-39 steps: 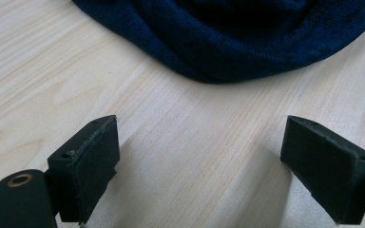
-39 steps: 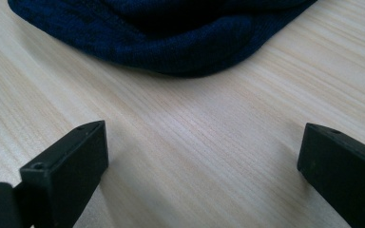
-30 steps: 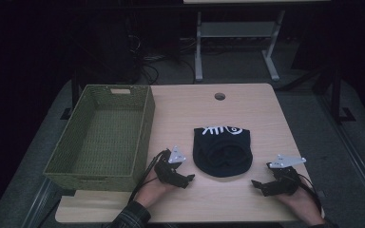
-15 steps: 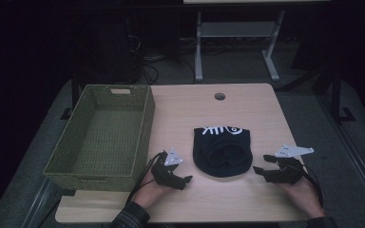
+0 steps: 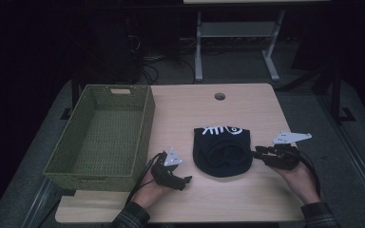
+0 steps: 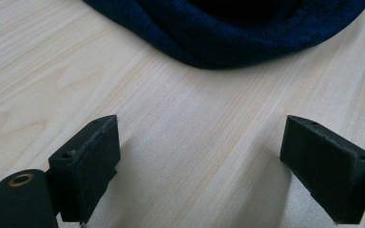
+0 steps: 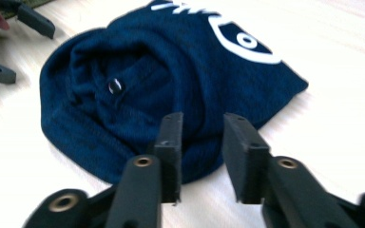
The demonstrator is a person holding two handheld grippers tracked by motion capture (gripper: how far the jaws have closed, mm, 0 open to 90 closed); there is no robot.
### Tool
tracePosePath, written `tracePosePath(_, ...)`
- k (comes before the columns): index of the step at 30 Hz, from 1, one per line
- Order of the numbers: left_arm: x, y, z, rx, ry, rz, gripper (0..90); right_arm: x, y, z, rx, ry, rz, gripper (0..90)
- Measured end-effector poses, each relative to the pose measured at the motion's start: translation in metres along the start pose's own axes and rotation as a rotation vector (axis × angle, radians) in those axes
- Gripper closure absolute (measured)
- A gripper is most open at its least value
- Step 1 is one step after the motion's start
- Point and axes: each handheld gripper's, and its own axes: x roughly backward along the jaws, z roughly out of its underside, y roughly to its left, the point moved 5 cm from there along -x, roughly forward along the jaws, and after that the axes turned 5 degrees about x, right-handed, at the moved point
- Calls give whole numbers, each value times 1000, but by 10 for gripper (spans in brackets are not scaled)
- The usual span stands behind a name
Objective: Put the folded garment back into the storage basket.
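A dark navy knit hat with a white fish-bone design lies on the wooden table, right of centre. My left gripper rests on the table just left of the hat's front edge. Its jaws stand wide open over bare wood, with the hat's rim beyond them. My right gripper is at the hat's right edge. In the right gripper view its jaws are a narrow gap apart over the edge of the hat, and I cannot tell whether they touch the fabric. The left gripper shows beyond it.
A green woven basket stands empty along the table's left side, close to my left hand. A round cable hole sits near the table's far edge. A metal table frame stands on the floor behind.
My right gripper has moved left and forward, from the table's right side up to the hat's edge. The left gripper has shifted slightly toward the hat.
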Motion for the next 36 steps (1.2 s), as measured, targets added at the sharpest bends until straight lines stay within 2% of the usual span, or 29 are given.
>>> tracePosePath(3,0,0,0,0,0,0,122,-2,-1,-6,15,-14,0,761)
tracePosePath(5,0,0,0,0,0,0,122,-4,-1,-8,2,-7,-13,788)
tracePosePath(9,0,0,0,-1,0,0,122,-6,-4,-18,4,-9,-7,881)
tracePosePath(11,0,0,0,-1,0,0,122,-7,-5,-20,6,-21,-4,897)
tracePosePath(24,0,1,0,-7,0,-3,122,-13,-16,-43,-6,-39,-2,900)
tracePosePath(27,0,1,0,-7,-1,-2,122,-16,-22,-48,1,-25,-13,900)
tracePosePath(28,0,0,0,-2,-5,-1,121,-16,-23,-50,-10,-21,-22,900)
tracePosePath(30,0,0,0,-6,-2,-2,121,-18,-27,-55,-13,-35,-30,900)
tracePosePath(31,0,0,0,-6,-1,-2,121,-19,-29,-56,-13,-19,-32,900)
tracePosePath(36,1,1,0,-8,6,-1,122,-26,-41,-64,-16,-14,-15,900)
